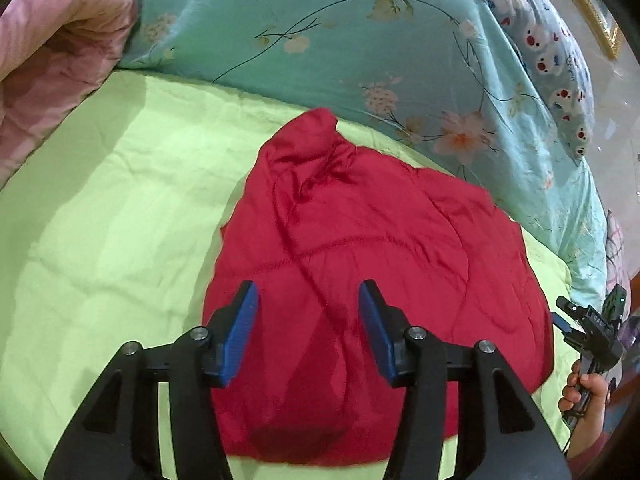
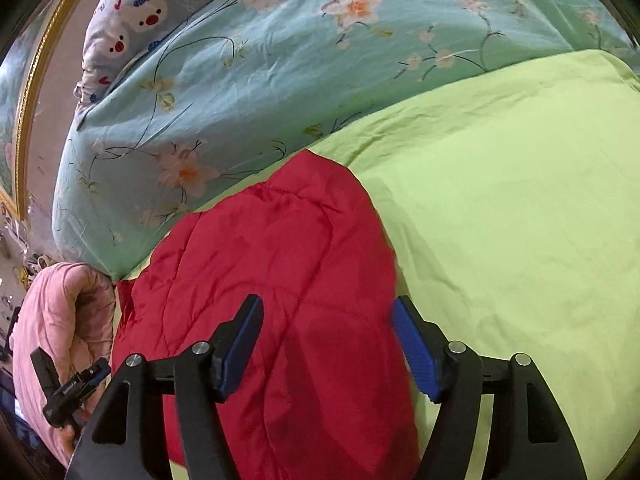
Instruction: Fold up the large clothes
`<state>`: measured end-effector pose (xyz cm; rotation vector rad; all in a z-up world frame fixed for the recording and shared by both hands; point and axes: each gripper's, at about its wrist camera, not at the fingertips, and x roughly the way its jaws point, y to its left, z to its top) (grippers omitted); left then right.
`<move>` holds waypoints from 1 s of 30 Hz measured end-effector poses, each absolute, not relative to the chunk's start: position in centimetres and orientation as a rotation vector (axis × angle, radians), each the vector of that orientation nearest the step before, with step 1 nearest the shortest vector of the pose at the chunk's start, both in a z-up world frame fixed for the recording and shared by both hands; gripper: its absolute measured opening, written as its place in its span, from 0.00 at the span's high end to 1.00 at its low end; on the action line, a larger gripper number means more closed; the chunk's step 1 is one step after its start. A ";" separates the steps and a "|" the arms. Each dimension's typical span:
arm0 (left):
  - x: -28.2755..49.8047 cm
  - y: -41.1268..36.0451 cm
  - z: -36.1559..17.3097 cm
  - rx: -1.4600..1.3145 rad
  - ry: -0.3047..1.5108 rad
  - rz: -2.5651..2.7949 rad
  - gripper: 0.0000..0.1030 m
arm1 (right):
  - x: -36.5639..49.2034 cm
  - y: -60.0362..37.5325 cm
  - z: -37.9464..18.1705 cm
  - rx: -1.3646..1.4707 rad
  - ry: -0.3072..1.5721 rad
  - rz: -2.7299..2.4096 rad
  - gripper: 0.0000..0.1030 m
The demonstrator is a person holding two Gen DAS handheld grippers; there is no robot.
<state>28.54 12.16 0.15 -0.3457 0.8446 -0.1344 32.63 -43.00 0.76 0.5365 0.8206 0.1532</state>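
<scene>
A red garment (image 1: 360, 280) lies in a folded, rumpled heap on a lime-green sheet (image 1: 112, 208), with quilted seams and creases running across its top. In the left wrist view it fills the middle of the frame, one narrow end reaching toward a teal floral quilt (image 1: 360, 40) that is bunched along the far side of the sheet. The left gripper (image 1: 308, 332) is above the garment's near part with its blue-padded fingers (image 1: 240, 332) spread wide and nothing between them; whether the tips touch the cloth cannot be told. The right gripper (image 2: 328, 348) is likewise spread and empty, its left finger over the red cloth and its right finger (image 2: 416, 352) over the garment's edge where it meets the sheet. In the left view the right gripper appears small at the right edge, held by a bare hand (image 1: 584, 396), just beyond the garment's side. A pink blanket (image 1: 60, 48) is rolled up at the far left corner of the sheet, touching the quilt. Past the quilt lies a pale pillow (image 1: 552, 60) printed with red-and-white cartoon figures, and beyond that a gold frame (image 1: 592, 12) stands against the wall.
</scene>
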 end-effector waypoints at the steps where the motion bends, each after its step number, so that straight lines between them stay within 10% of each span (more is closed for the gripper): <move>1: 28.6 12.2 -0.1 -0.353 0.850 -0.130 0.50 | 32.9 -42.1 0.5 0.537 0.823 0.155 0.32; 30: 29.9 15.6 -7.3 -0.691 0.980 -0.295 0.06 | 32.8 -44.2 -6.6 0.753 0.997 0.298 0.10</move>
